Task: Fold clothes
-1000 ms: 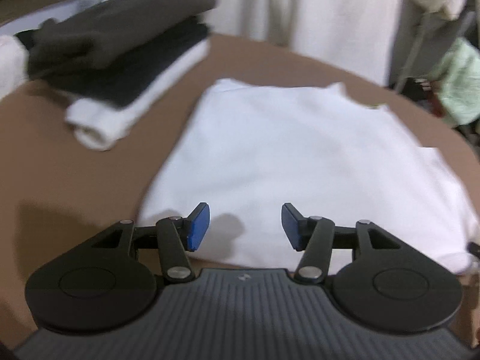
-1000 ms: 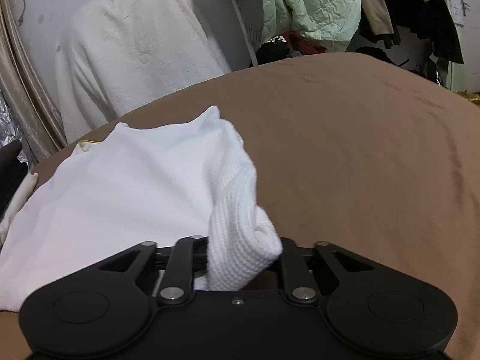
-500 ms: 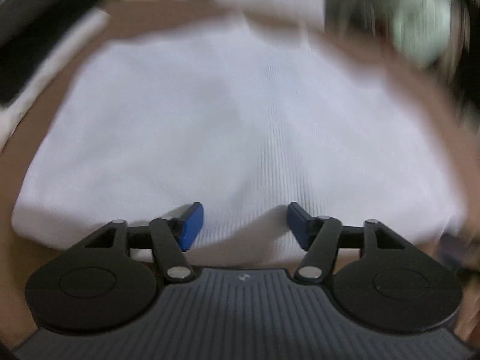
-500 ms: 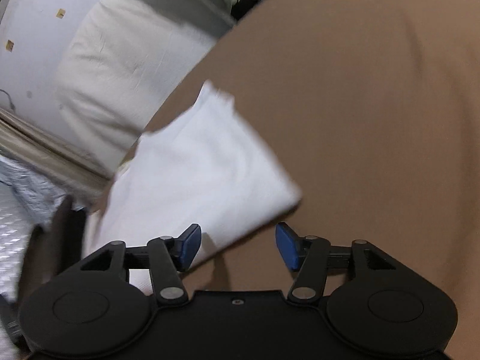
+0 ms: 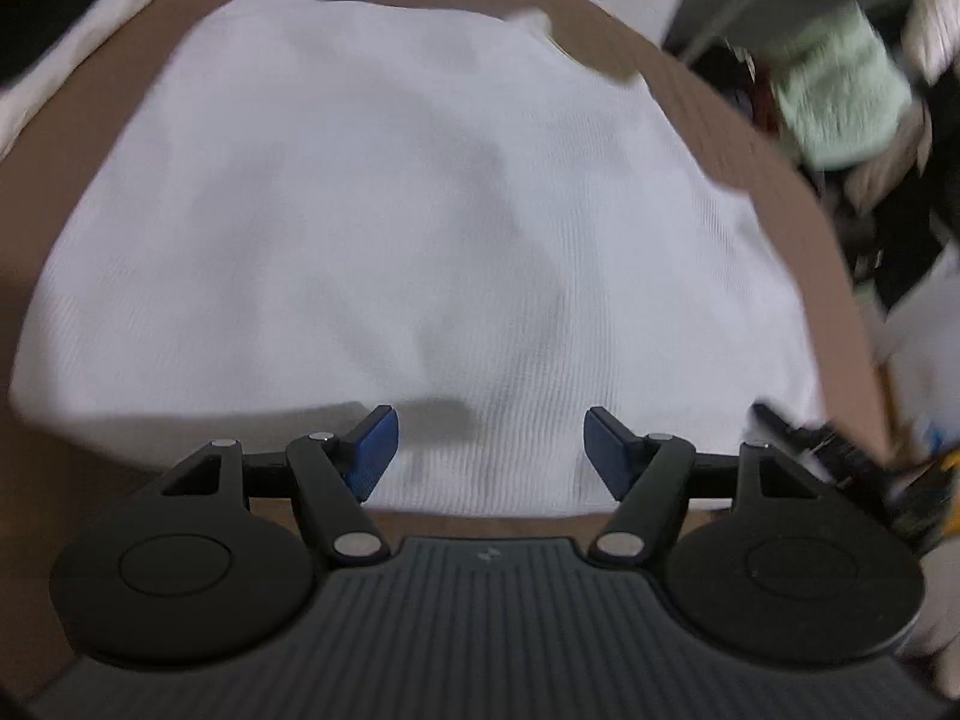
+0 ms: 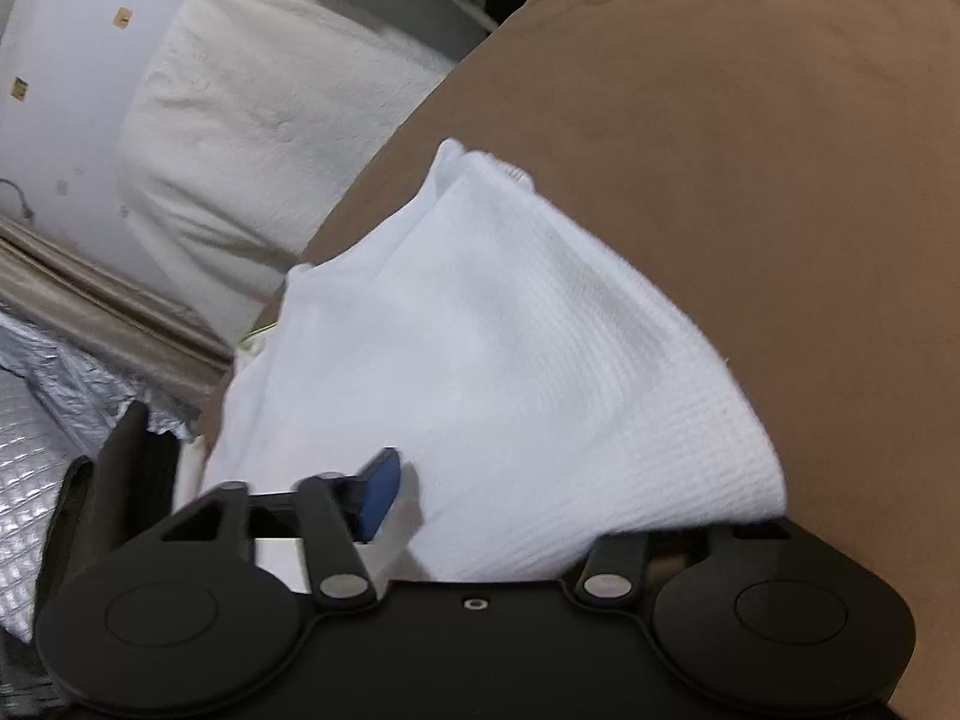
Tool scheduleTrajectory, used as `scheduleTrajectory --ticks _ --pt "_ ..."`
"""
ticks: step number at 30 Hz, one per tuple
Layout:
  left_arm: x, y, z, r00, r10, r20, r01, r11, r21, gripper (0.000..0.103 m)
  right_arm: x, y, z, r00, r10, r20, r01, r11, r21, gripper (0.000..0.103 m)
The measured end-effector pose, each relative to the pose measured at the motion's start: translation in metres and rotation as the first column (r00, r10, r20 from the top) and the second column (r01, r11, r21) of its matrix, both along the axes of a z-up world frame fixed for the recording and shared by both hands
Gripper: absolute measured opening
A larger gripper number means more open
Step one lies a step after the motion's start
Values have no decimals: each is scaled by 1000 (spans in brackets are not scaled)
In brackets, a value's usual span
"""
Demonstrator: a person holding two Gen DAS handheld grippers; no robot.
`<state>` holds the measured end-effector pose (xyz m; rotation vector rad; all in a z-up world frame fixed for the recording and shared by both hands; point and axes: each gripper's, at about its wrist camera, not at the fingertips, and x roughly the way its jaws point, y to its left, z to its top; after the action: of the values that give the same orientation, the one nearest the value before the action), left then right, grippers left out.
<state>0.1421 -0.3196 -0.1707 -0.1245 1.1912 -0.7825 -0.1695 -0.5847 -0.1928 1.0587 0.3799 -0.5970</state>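
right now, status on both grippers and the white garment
Left gripper open, over the near edge of the white garment. Right gripper open, one finger under the garment's corner. Garment folded on the brown surface. Nothing in the way.

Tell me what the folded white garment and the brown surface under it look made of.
Folded white garment: looks like soft waffle or rib knit, probably cotton; a fine grid texture shows, matte. Brown surface: smooth matte fabric, perhaps suede-like or velvety; faint soft dimples, no visible weave.

The white garment (image 5: pixel 420 228) is a finely ribbed knit, matt and soft-looking (a waffle weave up close), lying on the smooth brown cloth worktop (image 6: pixel 750 150). Both grippers are matt black plastic with silvery metal pivot pins, and crinkled shiny foil (image 6: pixel 36 438) sits beside a fuzzy cream fabric (image 6: pixel 252 138).
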Motion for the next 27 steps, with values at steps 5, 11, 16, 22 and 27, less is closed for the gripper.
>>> scheduleTrajectory --ticks 5,11,16,22,27 --pt "18 9 -18 999 35 -36 -35 999 -24 65 4 -1 12 997 17 -72 -23 996 -90 15" --pt "45 37 -7 995 102 5 -100 984 -150 45 44 39 69 946 85 -311 -230 855 -465 13" --pt "71 94 -5 972 215 -93 -234 880 -413 35 114 73 144 932 193 -307 -352 687 -636 13" --pt "85 143 -9 931 321 -172 -362 767 -529 40 203 164 177 766 525 -371 -588 339 -734 13" --pt "95 153 -31 895 360 -262 -445 719 -534 40 252 227 108 543 662 -516 -778 166 -606 12"
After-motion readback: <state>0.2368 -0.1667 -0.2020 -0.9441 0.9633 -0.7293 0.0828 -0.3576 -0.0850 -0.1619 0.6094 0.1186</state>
